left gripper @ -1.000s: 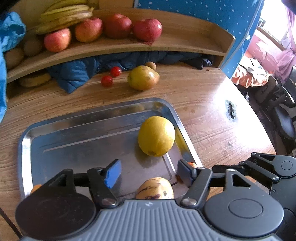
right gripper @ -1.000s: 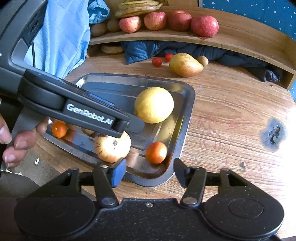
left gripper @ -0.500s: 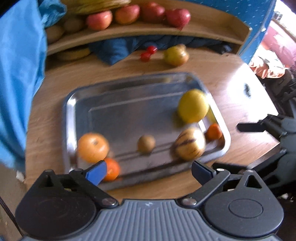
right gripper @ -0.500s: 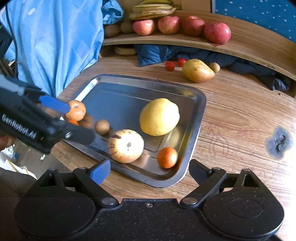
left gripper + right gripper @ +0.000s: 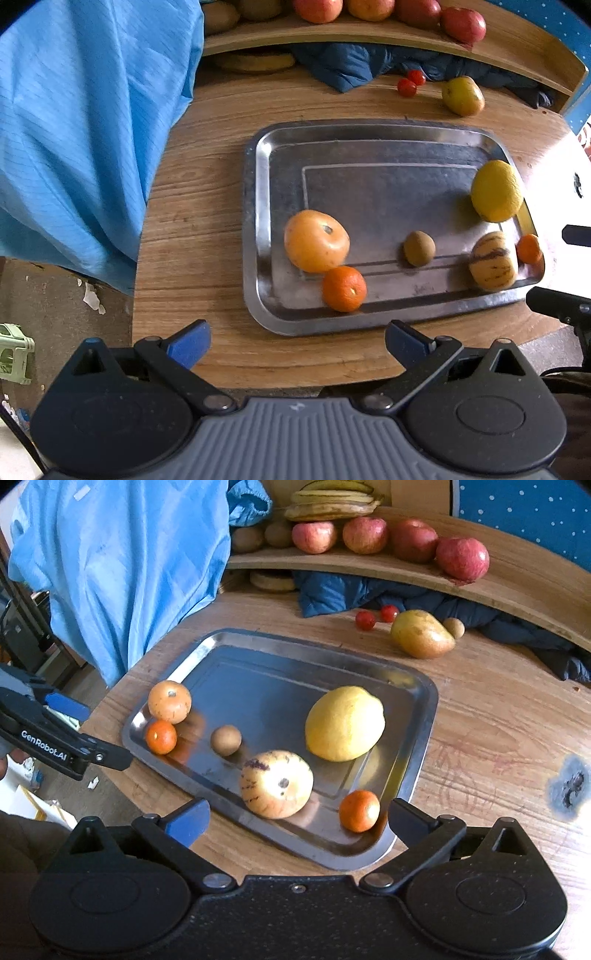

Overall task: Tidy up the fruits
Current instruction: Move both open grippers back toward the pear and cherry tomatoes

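Both the left hand-held gripper (image 5: pixel 297 341) and the right hand-held gripper (image 5: pixel 297 821) had just been opened wide, nothing between them, the rectangular steel tray (image 5: pixel 424 716) of fruit at twelve o'clock.

Contents of one metal tray (image 5: pixel 424 716): one lemon (image 5: pixel 345 723), one striped melon (image 5: pixel 276 783), one kiwi (image 5: pixel 226 740), one large orange fruit (image 5: pixel 170 701), two small oranges (image 5: pixel 160 737). On the tabletop (image 5: pixel 498 716): two cherry tomatoes (image 5: pixel 365 620), one pear (image 5: pixel 421 633). Shelf (image 5: pixel 517 579): four apples (image 5: pixel 462 558).
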The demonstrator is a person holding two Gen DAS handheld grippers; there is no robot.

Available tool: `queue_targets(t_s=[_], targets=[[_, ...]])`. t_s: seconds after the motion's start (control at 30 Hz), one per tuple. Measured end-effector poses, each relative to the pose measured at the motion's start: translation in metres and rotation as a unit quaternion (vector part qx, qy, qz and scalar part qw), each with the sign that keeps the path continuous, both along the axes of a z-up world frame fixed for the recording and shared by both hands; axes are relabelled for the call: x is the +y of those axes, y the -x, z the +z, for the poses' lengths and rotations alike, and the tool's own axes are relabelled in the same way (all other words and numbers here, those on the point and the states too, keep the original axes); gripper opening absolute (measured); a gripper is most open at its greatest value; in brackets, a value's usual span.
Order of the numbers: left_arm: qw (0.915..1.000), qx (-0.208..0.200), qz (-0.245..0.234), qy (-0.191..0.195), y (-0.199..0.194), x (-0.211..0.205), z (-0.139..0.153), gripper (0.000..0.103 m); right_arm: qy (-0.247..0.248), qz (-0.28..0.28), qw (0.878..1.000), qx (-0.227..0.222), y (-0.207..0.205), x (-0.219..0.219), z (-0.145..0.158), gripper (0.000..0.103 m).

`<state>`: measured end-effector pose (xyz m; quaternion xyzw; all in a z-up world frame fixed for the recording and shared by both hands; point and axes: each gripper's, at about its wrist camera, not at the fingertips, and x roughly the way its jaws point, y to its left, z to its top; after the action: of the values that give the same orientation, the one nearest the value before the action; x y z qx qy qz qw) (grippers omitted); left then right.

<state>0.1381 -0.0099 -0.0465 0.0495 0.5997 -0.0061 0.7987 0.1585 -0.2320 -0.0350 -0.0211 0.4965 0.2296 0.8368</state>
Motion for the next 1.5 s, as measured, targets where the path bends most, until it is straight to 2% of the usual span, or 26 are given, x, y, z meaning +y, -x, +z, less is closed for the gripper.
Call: queue_targets(t_s=[0.63,1.27,1.5], targets=[[0.9988,-0.013,-0.047,-0.002,-0.06,-0.008,0.002,0.102,-0.003,-0.043,0.999,-0.005,-0.033,-0.001,-0.002,0.102],[0.9895,-0.019,-0.14,0.029,-0.121,-0.056,-0.005,0.102,0.003,-0.089,0.996,0.01,-0.066,-0.008,-0.012,0.102],[0.987,-0.022,-0.156,0.031,-0.138,-0.067,-0.01,0.102,0.005,-0.101,0.995,0.012,-0.078,-0.01,-0.014,0.102]])
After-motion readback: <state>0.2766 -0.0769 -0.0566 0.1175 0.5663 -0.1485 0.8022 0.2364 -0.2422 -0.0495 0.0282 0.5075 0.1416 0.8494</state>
